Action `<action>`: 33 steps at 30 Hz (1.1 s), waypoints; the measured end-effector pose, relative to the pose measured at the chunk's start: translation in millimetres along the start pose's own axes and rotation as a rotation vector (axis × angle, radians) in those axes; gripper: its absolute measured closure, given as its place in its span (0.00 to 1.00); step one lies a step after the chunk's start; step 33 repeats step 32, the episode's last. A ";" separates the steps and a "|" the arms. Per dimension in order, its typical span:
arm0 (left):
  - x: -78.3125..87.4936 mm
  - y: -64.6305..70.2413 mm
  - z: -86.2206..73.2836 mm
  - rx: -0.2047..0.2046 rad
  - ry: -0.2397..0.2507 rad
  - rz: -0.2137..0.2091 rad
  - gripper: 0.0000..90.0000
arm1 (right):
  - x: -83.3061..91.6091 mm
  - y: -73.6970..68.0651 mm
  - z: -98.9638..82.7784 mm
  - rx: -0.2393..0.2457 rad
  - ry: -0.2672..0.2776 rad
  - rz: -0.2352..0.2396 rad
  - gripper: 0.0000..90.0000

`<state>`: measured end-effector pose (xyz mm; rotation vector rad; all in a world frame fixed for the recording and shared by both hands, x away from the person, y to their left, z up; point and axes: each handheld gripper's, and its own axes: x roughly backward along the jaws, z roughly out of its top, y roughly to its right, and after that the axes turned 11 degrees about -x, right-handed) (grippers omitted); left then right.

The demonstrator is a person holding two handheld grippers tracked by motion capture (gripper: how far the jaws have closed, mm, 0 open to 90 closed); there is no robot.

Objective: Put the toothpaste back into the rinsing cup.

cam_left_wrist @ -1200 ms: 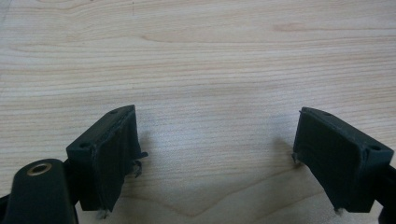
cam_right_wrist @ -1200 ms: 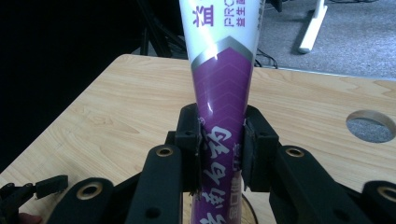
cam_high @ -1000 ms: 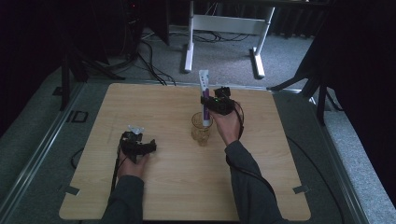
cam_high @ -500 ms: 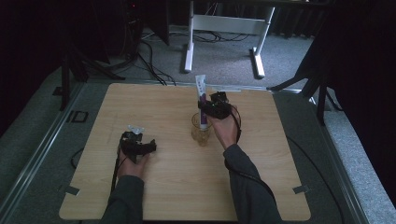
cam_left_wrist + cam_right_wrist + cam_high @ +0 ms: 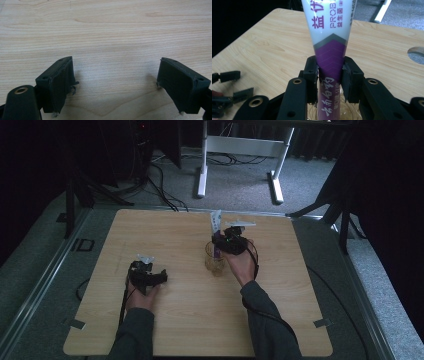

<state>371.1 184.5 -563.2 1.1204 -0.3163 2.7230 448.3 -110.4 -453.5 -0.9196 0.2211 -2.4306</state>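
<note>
A white and purple toothpaste tube (image 5: 329,45) stands upright, its lower end inside a clear glass cup (image 5: 215,262) at the middle of the wooden table (image 5: 300,310). My right gripper (image 5: 220,242) is shut on the tube's purple part, just above the cup's rim; in the right gripper view both jaws press the tube's sides (image 5: 329,82). The tube's flat top (image 5: 216,220) rises above the gripper. My left gripper (image 5: 159,277) rests on the table to the left of the cup, open, with bare wood between its jaws (image 5: 115,80).
White desk legs (image 5: 202,175) and cables lie on the grey floor beyond the table's far edge. A round hole (image 5: 416,51) is cut into the tabletop to the right in the right gripper view. Grey tape tabs (image 5: 322,322) mark the front corners.
My right gripper has moved slightly toward me and lowered the tube deeper into the cup. The left gripper has stayed where it was.
</note>
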 end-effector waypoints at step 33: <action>0.0 0.3 0.0 -0.001 0.001 -0.001 0.16 | 43.6 17.4 -35.1 0.011 0.113 0.025 0.55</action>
